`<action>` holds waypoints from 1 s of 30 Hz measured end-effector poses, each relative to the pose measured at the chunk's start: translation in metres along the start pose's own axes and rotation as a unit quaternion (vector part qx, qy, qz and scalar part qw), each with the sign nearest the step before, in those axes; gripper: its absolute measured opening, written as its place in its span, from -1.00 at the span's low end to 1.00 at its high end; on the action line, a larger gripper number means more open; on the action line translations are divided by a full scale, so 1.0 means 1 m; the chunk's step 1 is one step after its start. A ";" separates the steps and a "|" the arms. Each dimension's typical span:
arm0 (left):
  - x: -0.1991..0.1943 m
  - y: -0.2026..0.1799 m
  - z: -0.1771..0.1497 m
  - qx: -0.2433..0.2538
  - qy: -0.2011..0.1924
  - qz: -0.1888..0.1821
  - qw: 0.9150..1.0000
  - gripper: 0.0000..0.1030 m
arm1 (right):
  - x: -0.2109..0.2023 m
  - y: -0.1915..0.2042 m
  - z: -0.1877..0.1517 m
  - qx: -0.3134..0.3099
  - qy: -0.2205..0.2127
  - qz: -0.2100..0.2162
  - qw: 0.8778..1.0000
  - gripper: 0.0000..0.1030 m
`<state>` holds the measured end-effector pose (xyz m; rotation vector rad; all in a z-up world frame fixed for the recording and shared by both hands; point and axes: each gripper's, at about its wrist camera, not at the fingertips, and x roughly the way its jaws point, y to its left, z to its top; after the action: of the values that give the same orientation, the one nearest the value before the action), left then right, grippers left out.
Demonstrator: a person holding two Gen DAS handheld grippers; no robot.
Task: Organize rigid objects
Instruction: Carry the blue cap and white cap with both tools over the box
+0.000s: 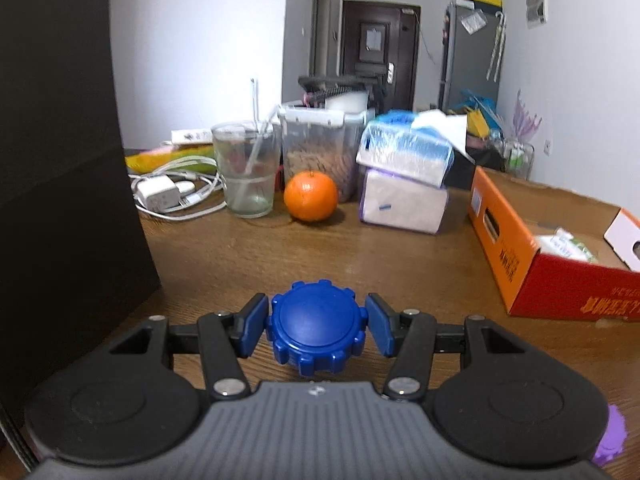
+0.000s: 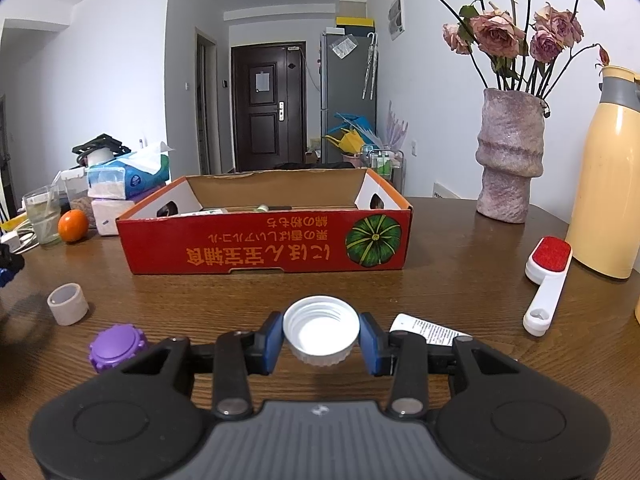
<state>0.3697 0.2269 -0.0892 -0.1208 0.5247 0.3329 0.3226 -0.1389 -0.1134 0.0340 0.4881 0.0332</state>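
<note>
My left gripper [image 1: 317, 325] is shut on a blue ridged cap [image 1: 316, 334], its blue pads pressing both sides just above the wooden table [image 1: 360, 252]. My right gripper [image 2: 320, 338] is shut on a white screw cap [image 2: 321, 326], held open side up over the table. A red cardboard box [image 2: 260, 248] stands ahead of the right gripper and holds a few items; in the left wrist view the box [image 1: 560, 280] is at the right. A purple ridged cap [image 2: 116, 346] lies left of the right gripper, with a beige ring [image 2: 67, 304] beyond it.
A white tube [image 2: 428, 330], a lint brush [image 2: 546, 284], a vase [image 2: 510, 160] and a yellow flask [image 2: 608, 184] are at the right. An orange [image 1: 311, 196], a glass [image 1: 248, 168], tissue packs [image 1: 404, 176] and a charger [image 1: 160, 194] stand at the back. A black panel [image 1: 60, 160] fills the left.
</note>
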 end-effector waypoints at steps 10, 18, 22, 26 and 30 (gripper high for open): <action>-0.048 -0.023 -0.009 -0.014 -0.035 -0.018 0.999 0.06 | -0.009 -0.001 0.002 0.007 -0.011 0.016 1.000 -0.23; -0.071 -0.052 -0.023 -0.013 -0.035 -0.041 0.998 0.06 | -0.017 -0.002 0.005 0.012 -0.021 0.031 0.999 -0.23; -0.083 -0.071 -0.030 -0.007 -0.038 -0.058 0.998 0.06 | -0.022 -0.004 0.006 0.018 -0.028 0.037 0.999 -0.23; -0.095 -0.091 -0.036 -0.003 -0.042 -0.075 0.996 0.06 | -0.027 -0.007 0.009 0.026 -0.034 0.044 0.998 -0.23; -0.103 -0.110 -0.041 0.001 -0.043 -0.087 0.995 0.06 | -0.029 -0.011 0.011 0.033 -0.038 0.050 0.998 -0.23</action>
<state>0.3037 0.0868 -0.0688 -0.1478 0.4258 0.1664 0.3020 -0.1514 -0.0908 0.1243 0.4118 0.1130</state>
